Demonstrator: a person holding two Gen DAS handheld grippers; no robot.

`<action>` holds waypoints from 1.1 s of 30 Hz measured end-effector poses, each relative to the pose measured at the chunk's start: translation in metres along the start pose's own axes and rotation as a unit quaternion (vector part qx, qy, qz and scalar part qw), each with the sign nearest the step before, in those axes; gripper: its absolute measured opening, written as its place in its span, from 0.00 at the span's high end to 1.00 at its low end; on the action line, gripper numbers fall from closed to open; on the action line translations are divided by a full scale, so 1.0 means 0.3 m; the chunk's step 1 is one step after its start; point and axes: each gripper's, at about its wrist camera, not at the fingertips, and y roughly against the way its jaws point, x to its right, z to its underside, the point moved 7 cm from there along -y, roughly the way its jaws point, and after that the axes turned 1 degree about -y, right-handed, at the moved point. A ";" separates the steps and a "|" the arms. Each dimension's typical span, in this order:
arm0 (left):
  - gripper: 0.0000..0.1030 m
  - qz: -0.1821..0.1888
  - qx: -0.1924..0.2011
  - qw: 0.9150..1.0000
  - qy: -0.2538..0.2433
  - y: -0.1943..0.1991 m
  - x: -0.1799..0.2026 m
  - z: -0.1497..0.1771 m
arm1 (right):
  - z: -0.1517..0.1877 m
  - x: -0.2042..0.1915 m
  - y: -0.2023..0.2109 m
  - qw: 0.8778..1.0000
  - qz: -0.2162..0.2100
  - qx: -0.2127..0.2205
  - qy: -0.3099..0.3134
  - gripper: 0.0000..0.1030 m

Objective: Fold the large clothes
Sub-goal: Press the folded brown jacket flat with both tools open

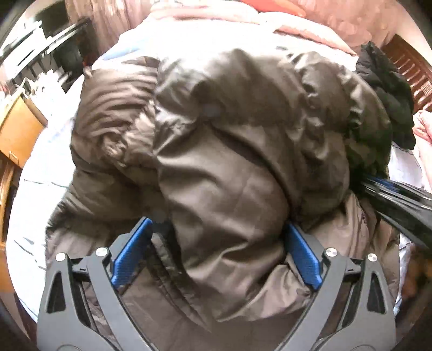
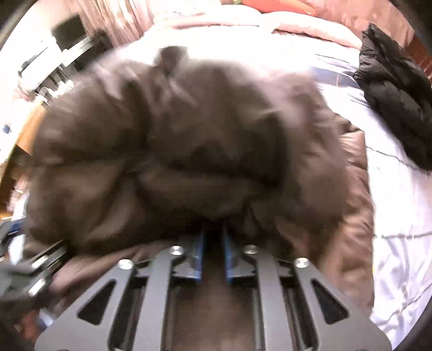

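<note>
A large brown puffer jacket [image 1: 216,151] lies bunched on a pale bed sheet [image 1: 35,194]. My left gripper [image 1: 220,229] is open, its blue-padded fingers [image 1: 132,251] standing wide on either side of a raised fold of the jacket. In the right wrist view the jacket [image 2: 175,151] is blurred and fills the middle. My right gripper [image 2: 213,235] is shut on a fold of the jacket, with the blue pads close together. The right gripper's dark body shows at the right edge of the left wrist view [image 1: 399,199].
A black garment [image 2: 397,91] lies on the sheet at the far right, also in the left wrist view [image 1: 386,89]. Pink bedding [image 1: 310,24] is piled at the far end. A wooden cabinet [image 1: 19,129] and shelves stand left of the bed.
</note>
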 end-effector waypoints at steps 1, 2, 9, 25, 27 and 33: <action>0.06 -0.011 0.009 1.000 -0.009 0.018 0.001 -0.001 | 0.011 0.007 0.059 1.000 -0.017 0.002 -0.012 0.55; 0.07 -0.015 0.012 1.000 -0.013 0.026 0.002 -0.002 | 0.033 0.023 0.119 0.999 -0.032 -0.002 -0.034 0.52; 0.09 -0.018 0.027 0.999 -0.025 0.092 0.022 0.005 | 0.275 0.032 0.158 0.994 -0.053 -0.083 -0.049 0.52; 0.18 0.005 -0.020 0.997 0.073 0.093 -0.104 0.032 | 0.149 -0.034 0.095 0.997 -0.052 -0.047 -0.028 0.53; 0.18 -0.031 0.023 0.998 0.045 0.163 -0.115 0.002 | 0.090 -0.030 0.182 0.999 -0.047 0.003 -0.006 0.53; 0.29 -0.110 -0.068 0.992 -0.001 -0.020 -0.125 0.068 | 0.053 0.003 0.178 0.995 -0.089 0.028 -0.040 0.55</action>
